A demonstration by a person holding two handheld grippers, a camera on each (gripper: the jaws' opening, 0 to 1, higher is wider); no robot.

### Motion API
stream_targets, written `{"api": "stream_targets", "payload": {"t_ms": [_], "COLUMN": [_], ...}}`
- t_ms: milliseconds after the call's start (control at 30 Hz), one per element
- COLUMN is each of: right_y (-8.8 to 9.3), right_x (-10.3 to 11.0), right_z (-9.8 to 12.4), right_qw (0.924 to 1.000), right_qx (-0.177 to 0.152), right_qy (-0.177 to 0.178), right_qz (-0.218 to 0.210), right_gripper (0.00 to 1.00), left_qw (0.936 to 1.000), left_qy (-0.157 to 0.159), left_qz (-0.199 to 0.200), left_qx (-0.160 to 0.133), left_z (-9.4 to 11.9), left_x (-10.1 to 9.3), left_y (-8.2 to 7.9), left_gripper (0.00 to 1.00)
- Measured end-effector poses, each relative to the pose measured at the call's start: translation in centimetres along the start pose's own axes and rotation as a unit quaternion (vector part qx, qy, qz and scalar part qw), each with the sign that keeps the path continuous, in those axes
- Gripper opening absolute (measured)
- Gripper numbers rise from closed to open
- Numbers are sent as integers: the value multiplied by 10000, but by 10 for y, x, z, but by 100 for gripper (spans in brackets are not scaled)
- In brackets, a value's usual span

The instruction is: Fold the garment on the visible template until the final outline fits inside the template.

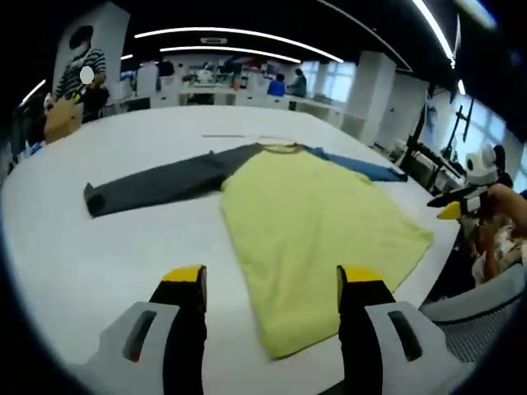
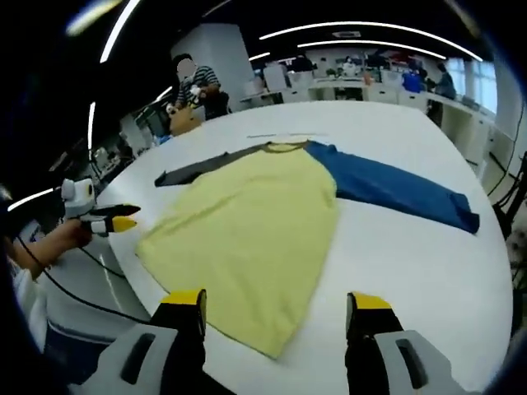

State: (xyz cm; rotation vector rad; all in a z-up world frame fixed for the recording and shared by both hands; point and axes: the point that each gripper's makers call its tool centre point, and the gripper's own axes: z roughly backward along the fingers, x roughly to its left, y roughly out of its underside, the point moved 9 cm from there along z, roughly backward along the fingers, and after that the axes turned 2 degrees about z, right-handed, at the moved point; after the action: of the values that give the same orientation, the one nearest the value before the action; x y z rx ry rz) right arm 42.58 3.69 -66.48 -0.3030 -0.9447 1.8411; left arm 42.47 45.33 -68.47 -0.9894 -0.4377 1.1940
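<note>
Shirt (image 1: 313, 210) lay flat at centre frame on the table (image 1: 123, 255), grey sleeve (image 1: 156, 183) left, blue sleeve (image 2: 403, 191) right. Left gripper (image 1: 270, 290) and right gripper (image 2: 277, 314) hung open, empty, at bottom.

Both views look from low over the near edge of the white table (image 1: 74, 263), facing across it. They share the spread shirt (image 1: 313, 214) between them.

Yellow garment (image 1: 313, 210) with one grey sleeve (image 1: 156, 185), one blue sleeve (image 2: 403, 191), on white table (image 1: 99, 255).
</note>
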Motion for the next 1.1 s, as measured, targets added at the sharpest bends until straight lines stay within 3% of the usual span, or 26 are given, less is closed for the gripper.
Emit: {"api": "stream_targets", "payload": {"t_ms": [200,500,867,1100], "right_y": [-16,-39,-55,-63], "right_x": [-23,-63,-112,-140], "right_z": [6,17,18,11], "right_qw": [9995,9960,9925,9895], "right_qx": [-215,-570,-517,-488], "right_qy": [218,661,1090,1322], "right_qz": [94,162,199,335], "right_gripper": [74,71,66,60], "left_qw": [9998,9987,9969,9939], "left_qy": [132,288,499,768], "left_qz": [-108,-168,-310,-382], "left_qx": [-120,-389,-519,-698], "left_z": [-1,-3,-7,-7], "left_x": [-3,-4,-5,-10], "left_y": [-4,-11,-17,-26], "left_gripper": [74,87,98,99]}}
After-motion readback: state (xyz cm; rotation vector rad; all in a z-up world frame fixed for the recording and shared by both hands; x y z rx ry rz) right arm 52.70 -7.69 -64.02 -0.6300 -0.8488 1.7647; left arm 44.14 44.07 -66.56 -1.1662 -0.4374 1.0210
